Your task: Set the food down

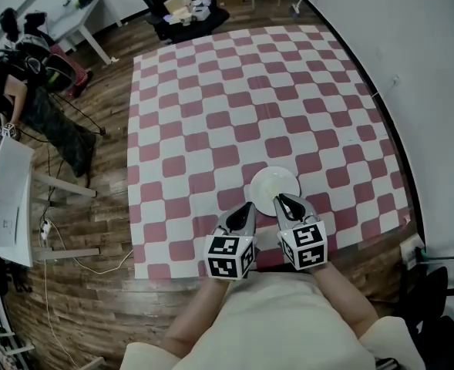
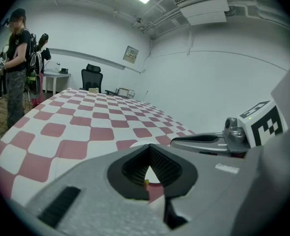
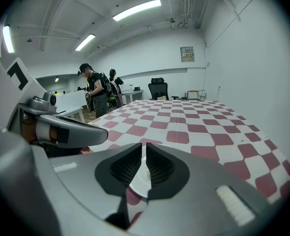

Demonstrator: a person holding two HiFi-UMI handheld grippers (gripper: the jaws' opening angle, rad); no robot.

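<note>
Checkered tablecloth [image 1: 211,91] bears a round white plate [image 1: 275,187], lying flat.

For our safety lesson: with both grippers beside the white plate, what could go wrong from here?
1. The left gripper and right gripper hang close together, so they might collide.
2. The plate lies at their tips, near the front edge of the cloth; a bump could shove it.

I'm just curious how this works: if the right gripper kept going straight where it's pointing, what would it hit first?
Most likely the white plate: the right gripper points forward and down at it, and nothing shows in between. Depth is hard to judge.
</note>
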